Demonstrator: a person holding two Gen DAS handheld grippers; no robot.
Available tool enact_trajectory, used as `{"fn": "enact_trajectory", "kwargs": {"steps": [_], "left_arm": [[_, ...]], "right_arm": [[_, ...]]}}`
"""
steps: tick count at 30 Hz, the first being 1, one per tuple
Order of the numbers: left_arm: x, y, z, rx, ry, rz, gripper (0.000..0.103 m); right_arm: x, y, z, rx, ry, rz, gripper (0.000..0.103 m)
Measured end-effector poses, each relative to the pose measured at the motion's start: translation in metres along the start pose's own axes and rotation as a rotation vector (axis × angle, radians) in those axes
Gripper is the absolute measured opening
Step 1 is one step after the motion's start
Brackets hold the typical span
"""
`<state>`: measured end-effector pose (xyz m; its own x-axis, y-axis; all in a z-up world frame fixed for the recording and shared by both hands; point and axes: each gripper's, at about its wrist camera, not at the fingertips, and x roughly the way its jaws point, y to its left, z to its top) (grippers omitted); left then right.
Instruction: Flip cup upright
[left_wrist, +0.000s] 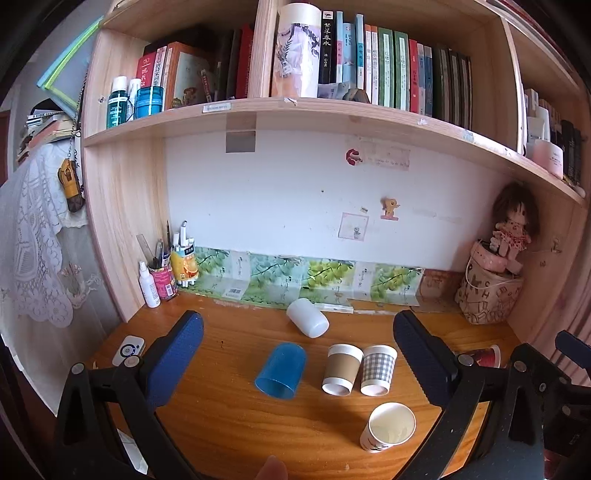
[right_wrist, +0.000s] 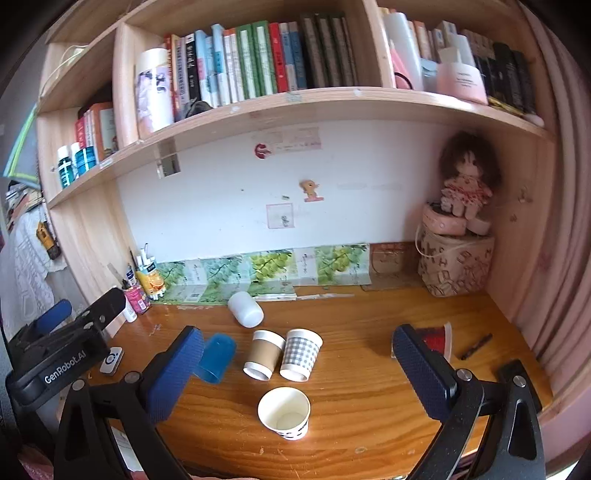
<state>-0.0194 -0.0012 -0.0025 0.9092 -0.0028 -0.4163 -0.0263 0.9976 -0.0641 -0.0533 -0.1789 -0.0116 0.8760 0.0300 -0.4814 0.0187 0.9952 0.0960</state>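
Several cups sit on the wooden desk (left_wrist: 229, 424). A blue plastic cup (left_wrist: 281, 370) lies tipped, mouth toward me. A brown-sleeved paper cup (left_wrist: 341, 369) and a checked paper cup (left_wrist: 377, 370) lie side by side. A white plastic cup (left_wrist: 307, 317) lies on its side near the wall. A white paper cup (left_wrist: 388, 431) stands upright in front. A red cup (left_wrist: 484, 357) lies at the right. My left gripper (left_wrist: 299, 343) is open above the cups. My right gripper (right_wrist: 297, 363) is open, empty; the upright cup (right_wrist: 284, 413) and the red cup (right_wrist: 437, 339) show there.
A pen holder (left_wrist: 162, 275) and a spray bottle (left_wrist: 148, 285) stand at the back left. A patterned basket (left_wrist: 487, 295) with a doll (left_wrist: 511, 225) fills the back right corner. A small white device (left_wrist: 127, 350) lies at the left. A bookshelf (left_wrist: 295, 114) hangs overhead.
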Motion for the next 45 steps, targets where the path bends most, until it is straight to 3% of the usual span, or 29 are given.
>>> {"fn": "enact_trajectory", "kwargs": {"steps": [17, 45], "left_arm": [[0.012, -0.020, 0.000, 0.016, 0.010, 0.053, 0.103], [0.022, -0.047, 0.002, 0.085, -0.001, 0.035, 0.103]], "right_arm": [[0.027, -0.011, 0.001, -0.020, 0.065, 0.054, 0.103], [0.045, -0.029, 0.008, 0.005, 0.082, 0.085, 0.103]]}}
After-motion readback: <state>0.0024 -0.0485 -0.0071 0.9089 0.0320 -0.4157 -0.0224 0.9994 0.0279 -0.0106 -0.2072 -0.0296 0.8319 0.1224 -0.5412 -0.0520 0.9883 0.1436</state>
